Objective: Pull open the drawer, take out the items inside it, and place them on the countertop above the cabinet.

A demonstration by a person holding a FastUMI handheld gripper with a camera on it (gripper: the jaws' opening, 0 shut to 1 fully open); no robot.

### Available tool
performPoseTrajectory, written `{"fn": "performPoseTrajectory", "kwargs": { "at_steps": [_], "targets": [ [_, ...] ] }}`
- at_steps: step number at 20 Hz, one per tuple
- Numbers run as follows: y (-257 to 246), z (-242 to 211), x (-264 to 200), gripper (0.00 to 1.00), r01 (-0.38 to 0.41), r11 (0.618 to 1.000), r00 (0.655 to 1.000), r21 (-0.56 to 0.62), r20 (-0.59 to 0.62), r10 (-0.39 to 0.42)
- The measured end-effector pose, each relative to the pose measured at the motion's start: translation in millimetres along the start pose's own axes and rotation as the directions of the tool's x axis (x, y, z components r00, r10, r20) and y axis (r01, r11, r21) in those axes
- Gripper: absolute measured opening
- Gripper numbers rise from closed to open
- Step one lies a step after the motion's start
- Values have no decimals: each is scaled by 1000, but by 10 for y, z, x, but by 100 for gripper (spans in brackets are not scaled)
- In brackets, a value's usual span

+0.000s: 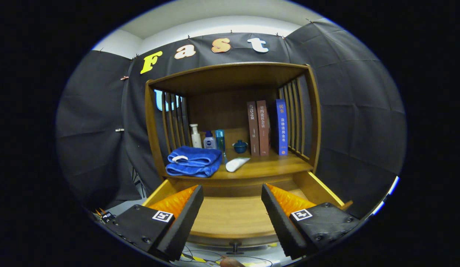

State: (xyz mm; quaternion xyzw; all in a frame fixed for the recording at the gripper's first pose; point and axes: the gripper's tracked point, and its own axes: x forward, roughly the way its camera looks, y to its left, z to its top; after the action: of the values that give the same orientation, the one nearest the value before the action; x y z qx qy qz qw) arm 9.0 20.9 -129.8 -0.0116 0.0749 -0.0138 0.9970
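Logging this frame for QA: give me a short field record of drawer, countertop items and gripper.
drawer: wooden drawer pulled open, visible floor bare between the fingers
countertop: wooden cabinet top
towel: folded blue towel, lying beyond the fingers
tube: white tube lying beside the towel
back row: bottles, small dark lidded cup, three upright books
gripper: gripper open, above the drawer, holding nothing

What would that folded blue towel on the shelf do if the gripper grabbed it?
The blue towel looks thick and soft, so it would probably sag and unfold when lifted by one edge. Pushed, it would likely bunch up rather than slide, perhaps nudging the white tube lying beside it. The gripper is open above the drawer.
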Motion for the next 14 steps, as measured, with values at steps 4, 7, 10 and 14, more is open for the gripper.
{"fn": "performPoseTrajectory", "kwargs": {
  "at_steps": [4, 7, 10, 14],
  "targets": [
    [-106, -478, -206, 100, 20, 999, 1000, 27, -19, -19],
    [-157, -818, -241, 100, 24, 999, 998, 40, -60, -21],
    [-164, -1085, -196, 100, 21, 999, 993, 42, -117, -16],
    [-155, -1231, -89, 100, 19, 1000, 990, 25, -139, -15]
  ]
}}
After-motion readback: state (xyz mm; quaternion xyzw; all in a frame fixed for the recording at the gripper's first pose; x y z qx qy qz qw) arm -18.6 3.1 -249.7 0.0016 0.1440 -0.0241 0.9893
